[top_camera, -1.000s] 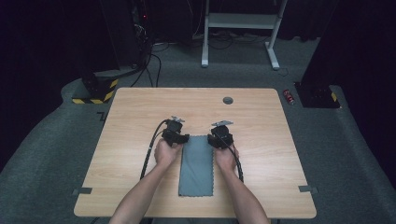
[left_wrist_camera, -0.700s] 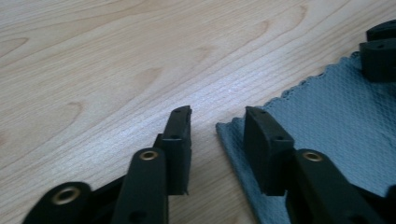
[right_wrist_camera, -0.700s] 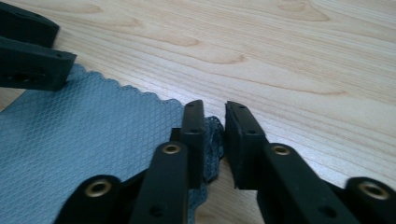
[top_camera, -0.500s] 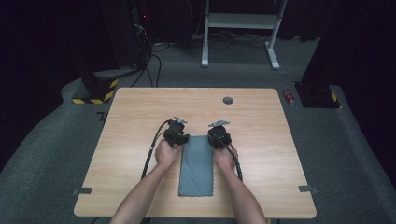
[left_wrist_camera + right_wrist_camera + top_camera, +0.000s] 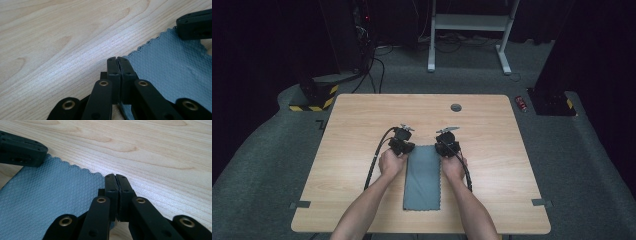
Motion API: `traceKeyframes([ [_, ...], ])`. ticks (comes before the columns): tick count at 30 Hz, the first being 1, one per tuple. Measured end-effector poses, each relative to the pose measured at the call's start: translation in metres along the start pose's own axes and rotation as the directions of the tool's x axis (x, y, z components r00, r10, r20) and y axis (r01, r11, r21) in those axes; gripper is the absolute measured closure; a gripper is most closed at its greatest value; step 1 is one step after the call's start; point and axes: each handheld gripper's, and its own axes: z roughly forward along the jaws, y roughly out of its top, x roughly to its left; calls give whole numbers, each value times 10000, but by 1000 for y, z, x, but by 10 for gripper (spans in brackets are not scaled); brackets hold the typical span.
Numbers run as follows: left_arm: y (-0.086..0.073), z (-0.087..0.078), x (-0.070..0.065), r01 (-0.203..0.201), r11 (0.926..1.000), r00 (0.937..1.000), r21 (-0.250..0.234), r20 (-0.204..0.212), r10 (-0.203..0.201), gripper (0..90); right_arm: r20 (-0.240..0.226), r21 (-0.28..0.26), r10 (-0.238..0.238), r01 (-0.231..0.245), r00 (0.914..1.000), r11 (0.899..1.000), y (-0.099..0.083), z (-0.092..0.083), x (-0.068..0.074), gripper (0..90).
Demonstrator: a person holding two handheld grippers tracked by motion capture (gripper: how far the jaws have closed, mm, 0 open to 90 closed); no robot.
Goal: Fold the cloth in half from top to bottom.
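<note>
Cloth (image 5: pixel 422 177) lies flat on the tabletop (image 5: pixel 362 125), thin, soft and limp; its far corners are the places to grip. Left hand-held gripper (image 5: pixel 117 60) and right hand-held gripper (image 5: pixel 115 177) have just been closing, apparently each pinching a corner.

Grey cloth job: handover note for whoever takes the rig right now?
Left gripper: jaws just closed, shut on the far left corner of the grey cloth.
Right gripper: jaws just closed, shut on the far right corner.
Cloth lies flat on the wooden table, long side running away from the person.
Done: both far corners pinched.
Left: lift and move the cloth; likely a fold toward the near edge.
</note>
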Motion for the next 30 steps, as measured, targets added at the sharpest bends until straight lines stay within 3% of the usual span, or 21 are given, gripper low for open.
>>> traceKeyframes([
  [2,0,-1,1,126,9999,9999,-9,57,-126,888,-67,-18,-43,43,10000,10000,0,-1,-1,885],
  [15,-1,-12,1,34,9994,9994,-355,341,-22,888,-302,-202,-108,101,9995,9997,0,-10,0,885],
  [25,4,-24,3,-5,9974,9985,-725,547,45,889,-325,-564,-415,397,9986,9976,5,-23,-4,887],
  [30,6,-25,6,270,9962,9967,-830,783,-205,889,-387,-590,-305,282,9988,9979,5,-23,-7,888],
])
